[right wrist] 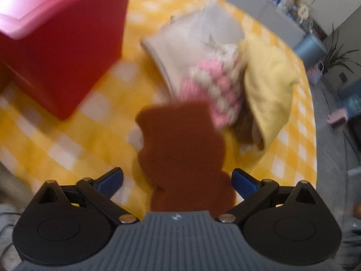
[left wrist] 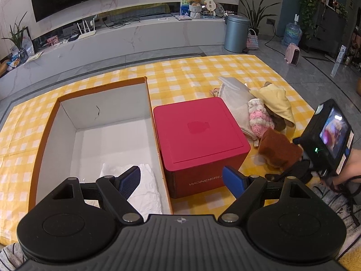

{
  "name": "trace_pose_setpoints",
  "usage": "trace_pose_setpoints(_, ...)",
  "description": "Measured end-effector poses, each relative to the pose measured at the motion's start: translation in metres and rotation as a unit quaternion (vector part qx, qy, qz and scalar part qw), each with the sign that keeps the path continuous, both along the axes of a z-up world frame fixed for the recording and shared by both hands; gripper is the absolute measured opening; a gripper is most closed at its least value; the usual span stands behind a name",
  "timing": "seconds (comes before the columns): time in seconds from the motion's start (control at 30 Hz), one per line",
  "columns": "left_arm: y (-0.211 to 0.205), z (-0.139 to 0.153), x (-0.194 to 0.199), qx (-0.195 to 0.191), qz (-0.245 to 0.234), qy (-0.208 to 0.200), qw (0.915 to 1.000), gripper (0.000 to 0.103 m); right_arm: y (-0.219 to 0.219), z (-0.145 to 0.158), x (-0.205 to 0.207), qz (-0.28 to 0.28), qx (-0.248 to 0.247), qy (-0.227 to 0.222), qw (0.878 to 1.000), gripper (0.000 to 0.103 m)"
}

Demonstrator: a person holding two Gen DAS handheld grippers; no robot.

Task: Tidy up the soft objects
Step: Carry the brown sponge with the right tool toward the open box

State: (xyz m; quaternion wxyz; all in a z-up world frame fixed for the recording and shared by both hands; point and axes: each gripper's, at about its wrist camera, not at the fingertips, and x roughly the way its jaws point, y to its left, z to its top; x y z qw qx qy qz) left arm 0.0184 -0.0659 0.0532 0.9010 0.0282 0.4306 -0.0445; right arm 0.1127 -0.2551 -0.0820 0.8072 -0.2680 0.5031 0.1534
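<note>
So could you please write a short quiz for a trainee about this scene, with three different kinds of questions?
1. True or false: the red box stands with its lid on.
2. Which soft thing lies between the right gripper's open fingers? A) brown cloth B) yellow cloth C) pink-and-white knit
3. Fill in: the white cloth already lies inside the ______ box.

Key: 1 true; 2 A; 3 open orange-edged.
</note>
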Motion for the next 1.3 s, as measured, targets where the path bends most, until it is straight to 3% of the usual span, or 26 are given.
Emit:
trace_pose_setpoints(0.03,0.0,0.0,-0.001,0.001,-0.001,-0.001,1.0,0.097,-0.002,0.002,0.001,-0.001,0.01,-0.003,1.0,0.083)
trace_pose_setpoints(0.07,-0.001,0.0,-0.002,0.002,-0.002,-0.002,1.0,0.097,-0.003,0.004,0.0,-0.007,0.009,-0.009,1.0,0.078)
trace_pose_setpoints(0.3,0.0,0.001,-0.003,0.001,0.001,-0.002,1.0,0.097,-0.01,0.022,-0.02,0.01,0.064,-0.03,0.997,0.074)
trace_pose_setpoints(0.37,0.0,0.001,-0.003,0.003,0.001,-0.002,1.0,0.097,-0.008,0.036,-0.031,0.036,0.101,-0.049,0.993,0.074)
trace_pose_setpoints(0.5,0.0,0.0,-0.004,0.003,0.002,0.0,1.0,0.097,-0.017,0.064,-0.039,0.05,0.215,-0.087,0.971,0.075)
trace_pose_setpoints(0.7,-0.013,0.003,0.005,0.009,-0.01,-0.002,0.9999,0.097,-0.057,0.084,-0.028,-0.063,0.366,-0.12,0.921,0.076)
trace_pose_setpoints(0.8,-0.021,0.001,0.016,-0.026,-0.007,-0.002,0.9996,0.097,-0.07,0.082,-0.025,-0.127,0.359,-0.132,0.915,0.077)
trace_pose_setpoints(0.87,-0.029,0.002,0.023,-0.037,-0.029,0.004,0.9989,0.097,-0.079,0.078,-0.024,-0.16,0.349,-0.132,0.914,0.077)
trace_pose_setpoints(1.0,-0.049,0.009,0.035,-0.006,-0.053,-0.007,0.9985,0.097,-0.097,0.075,-0.023,-0.2,0.357,-0.142,0.901,0.077)
trace_pose_setpoints(1.1,-0.062,0.01,0.048,-0.009,-0.059,0.003,0.9982,0.097,-0.109,0.078,-0.028,-0.214,0.361,-0.16,0.893,0.076)
trace_pose_setpoints(1.2,-0.068,0.006,0.069,-0.067,-0.053,0.048,0.9952,0.097,-0.121,0.08,-0.034,-0.227,0.361,-0.172,0.888,0.076)
trace_pose_setpoints(1.3,-0.078,-0.003,0.09,-0.13,-0.052,0.085,0.9865,0.097,-0.133,0.08,-0.037,-0.248,0.365,-0.171,0.881,0.076)
